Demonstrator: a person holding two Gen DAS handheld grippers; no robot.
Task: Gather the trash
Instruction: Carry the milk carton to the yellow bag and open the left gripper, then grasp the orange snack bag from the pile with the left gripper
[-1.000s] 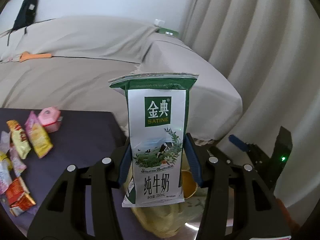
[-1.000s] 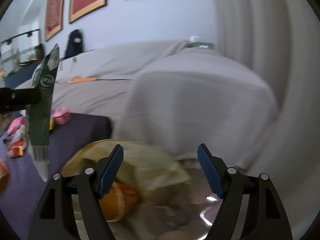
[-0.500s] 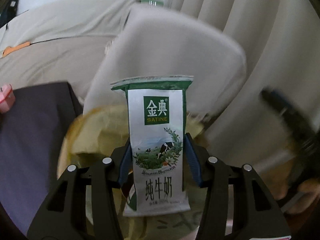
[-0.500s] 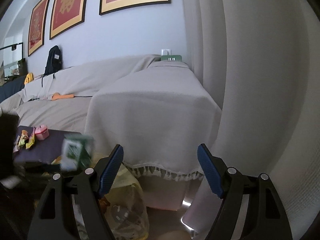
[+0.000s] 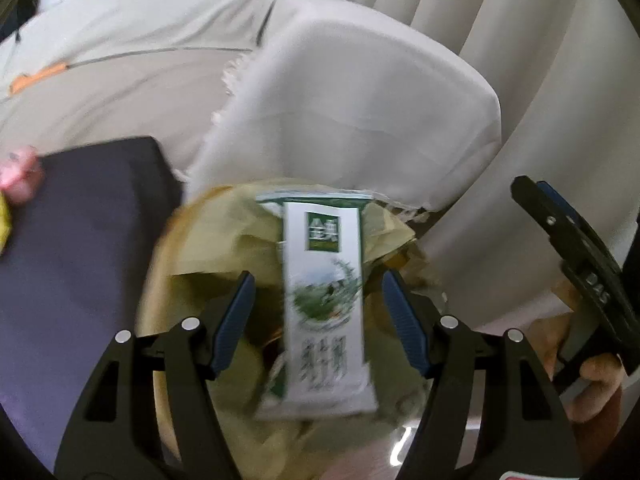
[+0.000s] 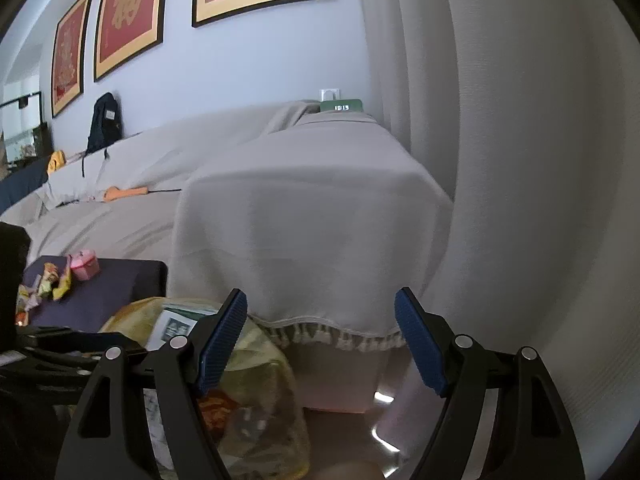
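Note:
A green and white milk carton (image 5: 324,280) hangs blurred over the mouth of a yellow plastic trash bag (image 5: 208,248). My left gripper (image 5: 320,316) is above the bag and its jaws are opening. The carton sits between the blue pads (image 5: 236,312) with a gap on both sides, touching neither. In the right wrist view the carton's top (image 6: 176,322) pokes out of the bag (image 6: 260,380). My right gripper (image 6: 320,336) stands open beside the bag with nothing between its fingers. It also shows at the right edge of the left wrist view (image 5: 568,248).
A dark low table (image 5: 80,240) left of the bag holds several snack wrappers (image 6: 52,284) and a pink container (image 6: 84,266). A cloth-covered sofa (image 6: 300,208) rises behind the bag. Pale curtains (image 6: 520,160) fill the right side.
My left gripper came down over the yellow bag and its jaws spread apart. The carton, gripped before, now sits loose and lower between them. The right gripper's view swung off the bag toward the sofa.

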